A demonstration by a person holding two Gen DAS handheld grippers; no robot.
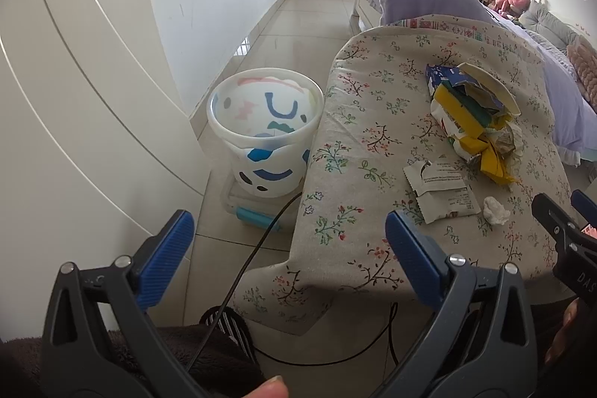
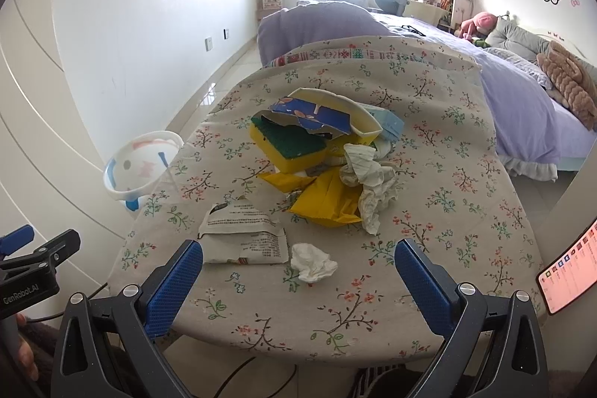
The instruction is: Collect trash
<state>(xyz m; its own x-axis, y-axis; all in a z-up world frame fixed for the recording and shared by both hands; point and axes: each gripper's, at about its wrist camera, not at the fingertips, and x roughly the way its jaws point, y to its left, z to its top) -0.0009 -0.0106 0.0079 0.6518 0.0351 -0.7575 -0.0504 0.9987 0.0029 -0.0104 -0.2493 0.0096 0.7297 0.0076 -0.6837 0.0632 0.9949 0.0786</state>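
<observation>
1. Trash lies in a heap (image 2: pixel 321 155) on the flowered counter (image 2: pixel 466 211), a bit past the middle. In it are a yellow sponge with a green top (image 2: pixel 289 146), a torn blue box (image 2: pixel 317 118), yellow wrappers (image 2: pixel 324 204) and crumpled paper (image 2: pixel 369 181).
2. Closer to the person lie 2 loose bits: a torn white packet (image 2: pixel 242 234) and a small white tissue ball (image 2: pixel 312 262). They sit just beside each other.
3. A see-through bin with cartoon art (image 1: pixel 265 133) stands on the floor, right by the left edge of the counter. That spot likely makes it easy to drop trash in.
4. The right claw (image 2: pixel 298 280) is spread wide and holds nothing. It hangs low over the near end, and the tissue ball lies between its blue tips.
5. The left claw (image 1: pixel 289 258) is also wide apart and holds nothing. It points between the bin and the counter edge, touching neither.
</observation>
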